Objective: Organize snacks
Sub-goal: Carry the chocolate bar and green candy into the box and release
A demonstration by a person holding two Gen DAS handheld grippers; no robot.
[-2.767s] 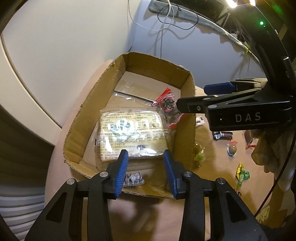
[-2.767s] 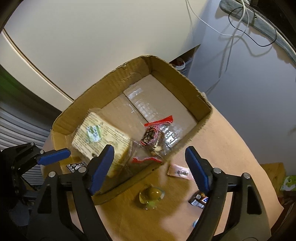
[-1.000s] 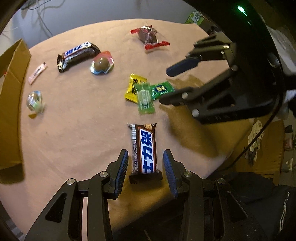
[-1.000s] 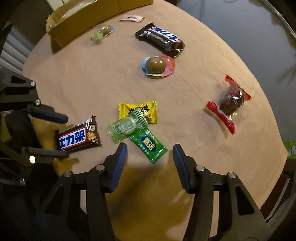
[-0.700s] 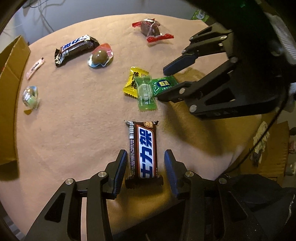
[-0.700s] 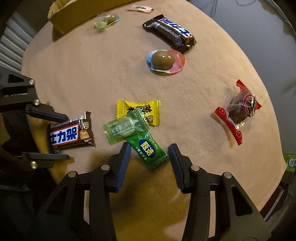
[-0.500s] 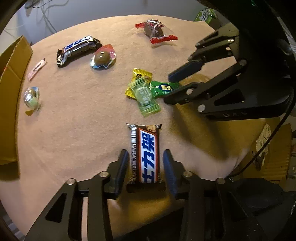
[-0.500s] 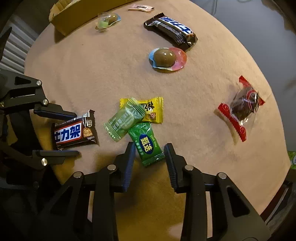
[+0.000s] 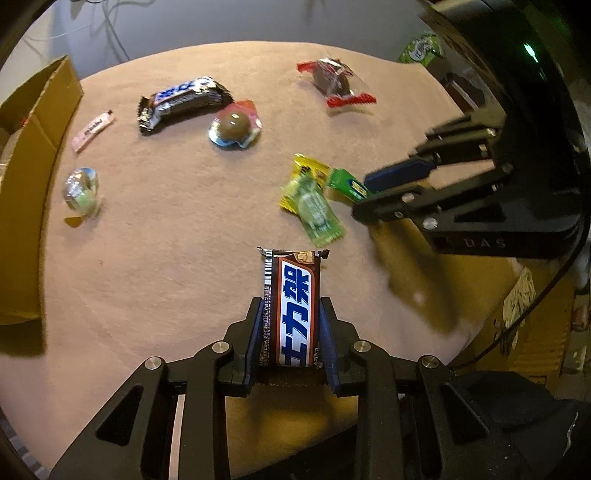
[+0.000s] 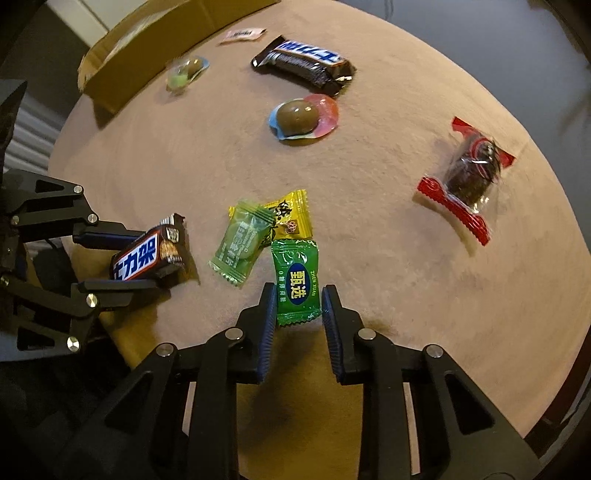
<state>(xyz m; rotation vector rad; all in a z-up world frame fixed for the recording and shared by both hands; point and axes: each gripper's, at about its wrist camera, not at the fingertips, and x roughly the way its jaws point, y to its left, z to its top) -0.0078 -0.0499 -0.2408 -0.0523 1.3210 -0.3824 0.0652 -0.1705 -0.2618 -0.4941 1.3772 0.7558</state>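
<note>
The left gripper [image 9: 291,332] is closed on the brown Snickers bar [image 9: 293,306], whose near half is pinched between the blue fingers [image 9: 255,332]; the right wrist view shows the bar's far end tipped up off the bench [image 10: 388,240], near the bench's front left edge. The right gripper [image 10: 299,310] has its fingers [image 10: 267,317] set on either side of the dark green candy [image 10: 297,280], narrowly spread, with thin gaps to the wrapper that suggest it is not yet squeezed. That candy lies flat near the front edge, its far end touching the yellow candy [image 10: 290,214] and just beside the light green candy [image 10: 242,242], which overlaps the yellow one.

Judged from the layout, the sorting is at an early to middle stage. The cardboard box [image 9: 29,177] stands at the far left edge of the bench, and its contents cannot be made out in these views. Seven other snacks are spread on the bench: a second Snickers bar [image 10: 303,61] and a small pink sachet [image 10: 242,35] toward the far edge, a clear-wrapped green sweet [image 10: 184,72] close to the box, a chocolate ball on blue and pink foil [image 10: 301,118] near the middle, a red-ended packet of dark fruit [image 10: 471,173] toward the right edge, and the two overlapping candies.

One bar appears secured for carrying to the box, a second pickup is about to be closed, and the rest are untouched.
</note>
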